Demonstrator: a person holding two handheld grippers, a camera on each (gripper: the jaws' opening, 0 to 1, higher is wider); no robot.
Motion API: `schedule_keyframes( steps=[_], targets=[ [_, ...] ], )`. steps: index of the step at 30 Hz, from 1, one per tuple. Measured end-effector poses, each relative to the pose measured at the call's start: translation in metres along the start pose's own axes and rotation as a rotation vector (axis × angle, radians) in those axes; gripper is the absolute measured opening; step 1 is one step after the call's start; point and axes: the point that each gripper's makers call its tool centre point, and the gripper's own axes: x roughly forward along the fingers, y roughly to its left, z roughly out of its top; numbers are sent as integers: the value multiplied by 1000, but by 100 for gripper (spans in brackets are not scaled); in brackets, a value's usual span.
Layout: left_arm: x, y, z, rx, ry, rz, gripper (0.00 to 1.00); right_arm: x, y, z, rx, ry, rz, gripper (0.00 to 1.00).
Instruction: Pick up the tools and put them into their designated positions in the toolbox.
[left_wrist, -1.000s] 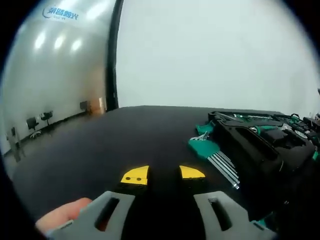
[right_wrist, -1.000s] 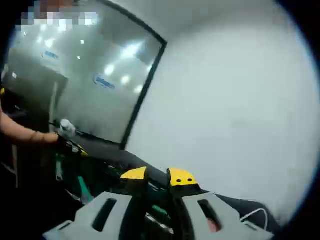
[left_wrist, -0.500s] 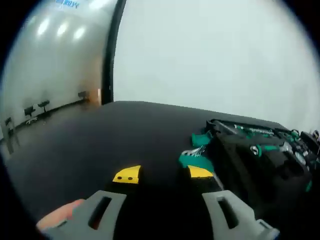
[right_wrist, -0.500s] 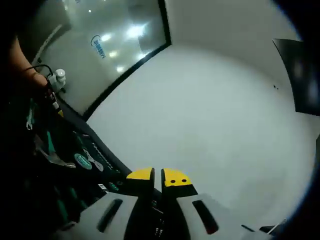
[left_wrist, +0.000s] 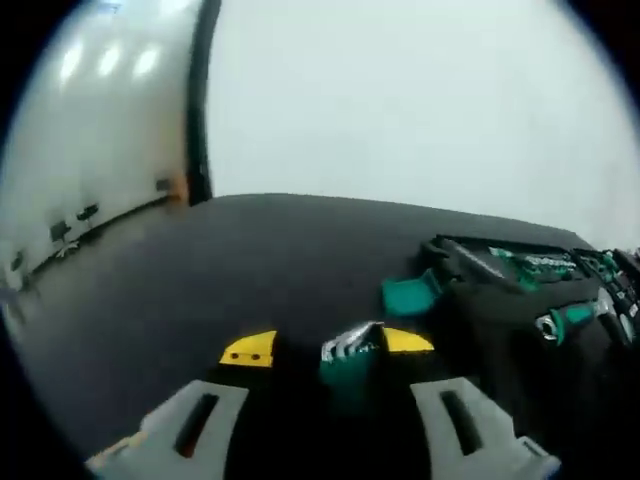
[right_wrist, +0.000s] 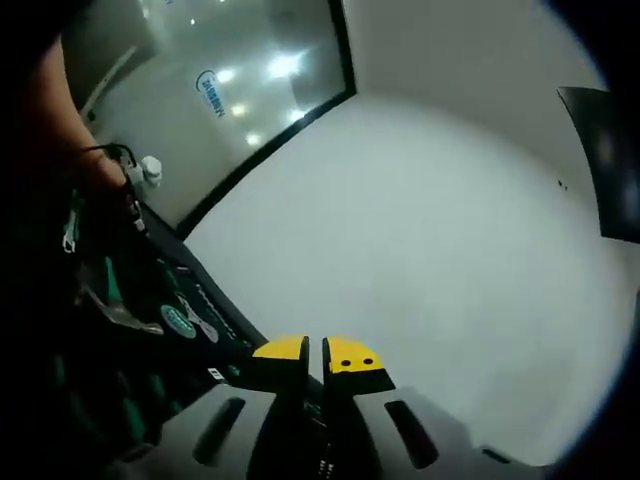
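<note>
Pointing end-on at the camera, hex key set (left_wrist: 350, 345) lies between wide-spread left fingers (left_wrist: 250, 351).

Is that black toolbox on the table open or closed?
Open. In the left gripper view the toolbox lies on the black table with its inside showing: green-handled tools sit exposed in their slots.

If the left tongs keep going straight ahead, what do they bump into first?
Probably the green hex key set, which lies between the open tips of the left tongs. Past it there is bare black table. Depth is hard to judge here.
</note>
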Motion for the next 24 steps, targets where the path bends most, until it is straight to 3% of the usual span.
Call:
schedule_keyframes(
  steps=[1,2,4,6,7,8,9,11,12,14,15,16,18,21,22,23,24],
  targets=[
    [0,11,-1,-54,2,32,14,1,1,-2,1,0,0,4],
    [0,14,-2,-90,7,18,10,1,1,-2,3,0,2,4],
    [-1,9,-4,-133,18,-71,10,1,2,-3,2,8,6,4],
    [-6,15,-2,-143,32,-91,13,2,2,-4,4,13,6,4],
    [-10,12,2,-144,14,-131,13,2,2,-4,7,13,6,4],
    [-13,14,10,-198,-13,-147,13,1,2,-4,12,12,5,4],
    [-13,21,16,-217,-28,-149,13,1,1,-4,14,12,5,4],
    [-17,31,37,-244,-132,-155,11,2,3,-5,17,16,9,4],
    [-18,31,39,-250,-143,-168,10,2,4,-5,14,17,12,4],
    [-19,17,35,-180,-116,-241,9,3,5,-4,8,14,16,4],
    [-18,15,30,-142,-89,-237,9,3,6,-4,7,13,16,4],
    [-14,17,26,-74,-72,-201,9,3,6,-4,5,11,17,4],
    [-6,16,24,20,-97,-176,8,3,7,-5,4,14,21,4],
    [6,20,-6,100,39,-115,0,4,8,-6,1,21,25,4],
    [10,27,-2,141,-1,-62,0,4,8,-7,0,22,27,4],
    [12,22,5,201,-84,-82,0,4,9,-7,-1,23,28,4],
    [12,20,6,235,-98,-88,0,4,9,-7,-2,23,29,4]
  ],
)
